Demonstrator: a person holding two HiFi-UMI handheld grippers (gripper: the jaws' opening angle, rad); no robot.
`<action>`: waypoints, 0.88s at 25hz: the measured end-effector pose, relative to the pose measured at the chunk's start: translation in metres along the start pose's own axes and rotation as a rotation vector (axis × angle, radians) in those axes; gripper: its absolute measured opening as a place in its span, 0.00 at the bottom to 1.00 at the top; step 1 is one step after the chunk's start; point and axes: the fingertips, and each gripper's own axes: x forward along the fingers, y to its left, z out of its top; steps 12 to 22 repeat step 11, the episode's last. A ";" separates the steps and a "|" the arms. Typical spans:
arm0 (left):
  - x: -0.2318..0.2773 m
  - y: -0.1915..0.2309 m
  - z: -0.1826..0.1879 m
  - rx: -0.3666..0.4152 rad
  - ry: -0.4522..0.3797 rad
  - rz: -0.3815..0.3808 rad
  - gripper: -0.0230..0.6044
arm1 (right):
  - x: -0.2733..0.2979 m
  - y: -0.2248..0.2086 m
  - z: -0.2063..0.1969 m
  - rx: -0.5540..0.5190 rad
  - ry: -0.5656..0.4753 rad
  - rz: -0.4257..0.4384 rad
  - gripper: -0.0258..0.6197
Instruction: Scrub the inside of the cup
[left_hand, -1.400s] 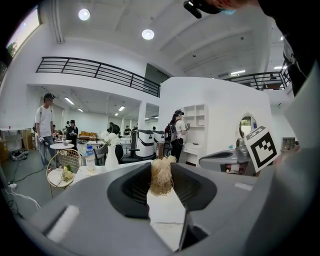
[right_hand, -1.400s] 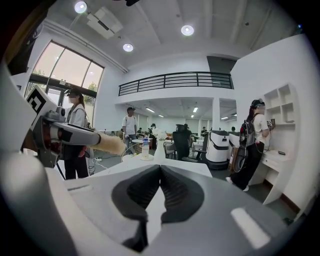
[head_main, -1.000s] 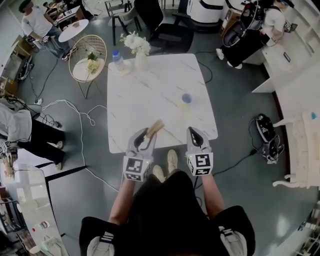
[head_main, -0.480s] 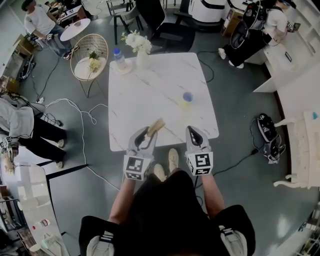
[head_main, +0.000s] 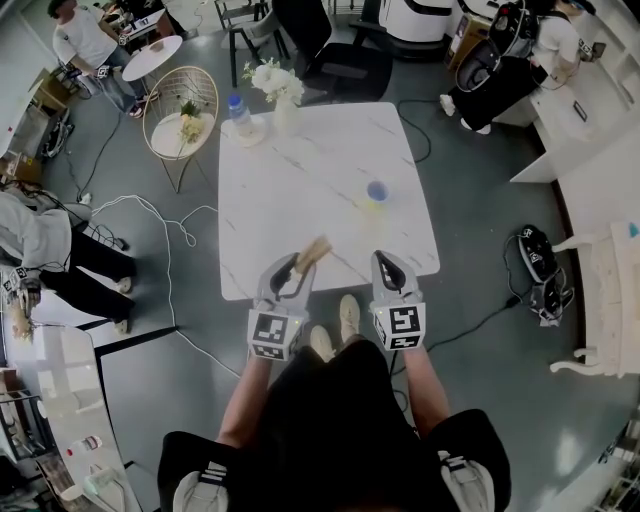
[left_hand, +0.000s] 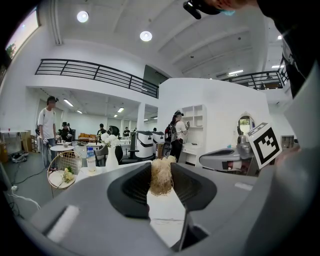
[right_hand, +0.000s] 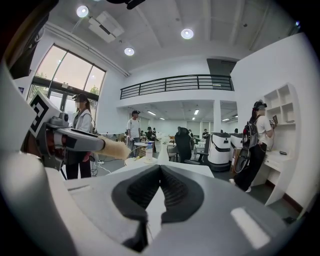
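Observation:
A small pale cup with a blue inside (head_main: 376, 193) stands on the white marble table (head_main: 310, 180), toward its right side. My left gripper (head_main: 291, 270) is at the table's near edge, shut on a tan fibrous scrubber (head_main: 313, 251) that sticks out past the jaws toward the table; the left gripper view shows the scrubber (left_hand: 161, 176) pinched between the black pads. My right gripper (head_main: 386, 268) hangs beside it at the near edge, shut with nothing between its pads (right_hand: 159, 172). Both grippers are well short of the cup.
At the table's far left corner stand a water bottle (head_main: 237, 118) and a white vase of flowers (head_main: 275, 92). A wire side table (head_main: 178, 125) is to the left, a black chair (head_main: 335, 55) behind. People stand around; cables (head_main: 160, 240) run over the floor.

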 end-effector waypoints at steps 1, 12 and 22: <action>0.000 0.000 0.000 0.001 0.000 0.000 0.24 | 0.000 0.000 0.000 0.001 0.001 -0.001 0.04; 0.002 0.000 -0.002 0.001 0.008 -0.003 0.24 | 0.000 0.000 0.001 0.003 -0.002 0.000 0.04; 0.002 0.000 -0.002 0.001 0.008 -0.003 0.24 | 0.000 0.000 0.001 0.003 -0.002 0.000 0.04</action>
